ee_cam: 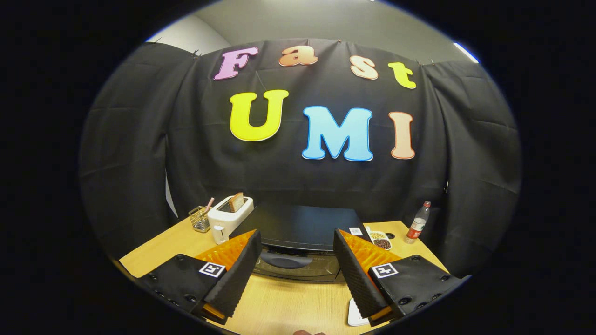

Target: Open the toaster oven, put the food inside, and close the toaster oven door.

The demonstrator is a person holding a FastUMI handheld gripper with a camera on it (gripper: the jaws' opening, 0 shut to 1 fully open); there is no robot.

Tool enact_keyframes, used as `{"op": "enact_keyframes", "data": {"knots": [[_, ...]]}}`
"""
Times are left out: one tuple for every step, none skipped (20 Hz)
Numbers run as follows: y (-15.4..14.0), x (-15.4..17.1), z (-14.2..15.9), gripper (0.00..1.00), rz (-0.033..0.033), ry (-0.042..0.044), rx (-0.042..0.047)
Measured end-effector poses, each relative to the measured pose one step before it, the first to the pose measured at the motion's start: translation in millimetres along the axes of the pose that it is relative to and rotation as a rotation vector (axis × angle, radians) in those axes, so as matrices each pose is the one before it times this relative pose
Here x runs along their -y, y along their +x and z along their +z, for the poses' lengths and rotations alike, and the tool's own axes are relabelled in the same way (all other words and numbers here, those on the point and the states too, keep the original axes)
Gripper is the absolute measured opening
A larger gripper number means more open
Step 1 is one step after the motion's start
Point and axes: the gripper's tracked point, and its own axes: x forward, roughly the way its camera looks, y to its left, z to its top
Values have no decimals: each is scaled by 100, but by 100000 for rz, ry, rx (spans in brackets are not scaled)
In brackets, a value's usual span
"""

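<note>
Sharp, evenly lit from overhead; fisheye bends the edges strongly.

We see the toaster oven (298, 242), a dark, low box, sitting square on the wooden table (288, 302) just ahead of our claw (296, 253), between its spread fingers. Its glass door with a curved handle faces us and is closed.

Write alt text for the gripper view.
The hand-held gripper hovers open above a wooden table, its fingers framing a black toaster oven with its door closed. A white toaster holding bread stands to its left, and a water bottle to its right.
</note>
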Motion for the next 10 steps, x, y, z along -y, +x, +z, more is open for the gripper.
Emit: {"op": "enact_keyframes", "data": {"knots": [[691,-335,-233,98,212,-367,-1254],[913,-390,-591,98,354,-739,-1390],[616,-153,-285,98,-145,-618,-965],[761,-47,-362,98,-131,-306,-1138],[695,-151,-300,98,18,171,-1147],[686,-151,-411,98,-65,285,-1179],[732,41,-362,98,-584,8,-1242],[606,82,-455,98,-974,-241,-1474],[753,103,-368,98,-869,-14,-1313],[829,-27,-412,98,-624,231,-1337]]}}
